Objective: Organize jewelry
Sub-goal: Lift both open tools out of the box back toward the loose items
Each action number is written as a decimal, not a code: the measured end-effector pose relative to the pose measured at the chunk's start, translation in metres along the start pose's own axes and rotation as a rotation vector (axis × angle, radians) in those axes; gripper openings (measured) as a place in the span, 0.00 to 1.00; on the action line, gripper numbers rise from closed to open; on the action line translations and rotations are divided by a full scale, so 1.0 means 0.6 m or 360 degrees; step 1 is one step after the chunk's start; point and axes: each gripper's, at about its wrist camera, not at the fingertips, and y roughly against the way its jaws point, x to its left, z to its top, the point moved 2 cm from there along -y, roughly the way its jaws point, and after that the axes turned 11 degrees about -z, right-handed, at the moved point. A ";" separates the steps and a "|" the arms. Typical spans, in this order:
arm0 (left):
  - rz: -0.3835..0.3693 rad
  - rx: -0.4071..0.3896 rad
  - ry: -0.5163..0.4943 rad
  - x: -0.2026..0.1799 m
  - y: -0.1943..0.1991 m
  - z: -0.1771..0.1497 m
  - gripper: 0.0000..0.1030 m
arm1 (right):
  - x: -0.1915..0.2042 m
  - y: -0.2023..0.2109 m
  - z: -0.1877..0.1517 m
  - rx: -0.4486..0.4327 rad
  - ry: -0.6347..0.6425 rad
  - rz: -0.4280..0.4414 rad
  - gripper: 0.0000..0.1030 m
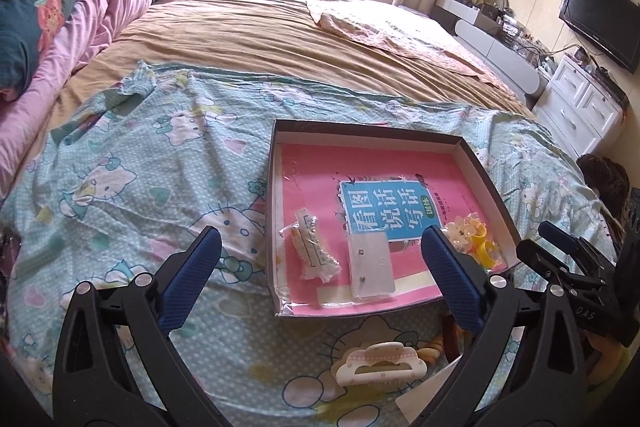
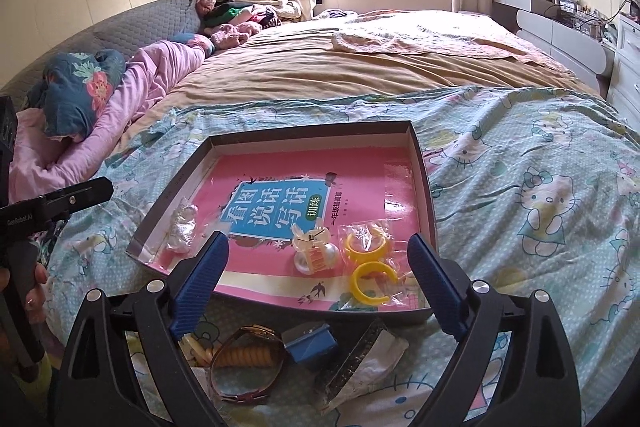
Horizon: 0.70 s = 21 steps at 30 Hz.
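Note:
A dark-rimmed box tray [image 1: 280,211] lies on the bedspread with a pink book as its floor. In the left wrist view it holds a clear bag of pearly jewelry [image 1: 314,247] and a clear card with two studs [image 1: 370,267]. My left gripper [image 1: 320,239] hovers open above them, holding nothing. In the right wrist view a pale bunny hair clip [image 2: 312,247] and bagged yellow rings [image 2: 368,259] lie near the tray's [image 2: 424,163] front edge. My right gripper [image 2: 318,243] is open over them, empty.
Outside the tray's near edge lie a pink cloud hair clip [image 1: 380,363], a brown-strapped watch [image 2: 248,359], a small blue box [image 2: 310,343] and a bagged silver bracelet [image 2: 360,363]. Pillows and a pink quilt [image 2: 152,79] lie far left. White drawers [image 1: 580,107] stand right.

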 end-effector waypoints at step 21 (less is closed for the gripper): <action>-0.0077 -0.0193 -0.0037 -0.039 0.097 0.006 0.91 | -0.001 0.070 -0.001 -0.0085 0.0026 0.0043 0.87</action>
